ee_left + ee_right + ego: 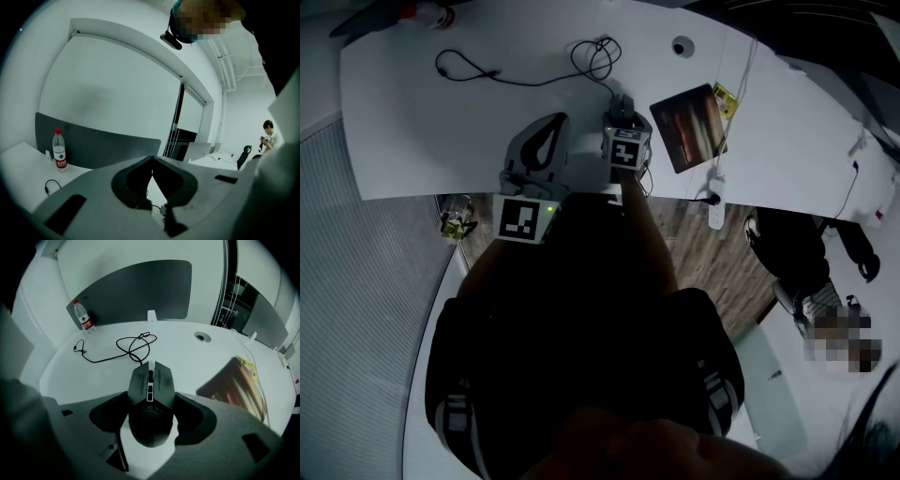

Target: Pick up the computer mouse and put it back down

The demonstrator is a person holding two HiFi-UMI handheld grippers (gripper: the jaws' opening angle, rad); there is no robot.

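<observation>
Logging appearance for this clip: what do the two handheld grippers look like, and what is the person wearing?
The left gripper and right gripper are both grey, with curved tongs lined in dark padding. The left cube and right cube bear black-and-white square markers, and a small green light shows beside the left one. The person's clothing is dark.

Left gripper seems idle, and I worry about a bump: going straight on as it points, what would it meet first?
Probably the grey partition behind the desk; the left gripper points over it with nothing nearer, though depth is unclear.
</observation>
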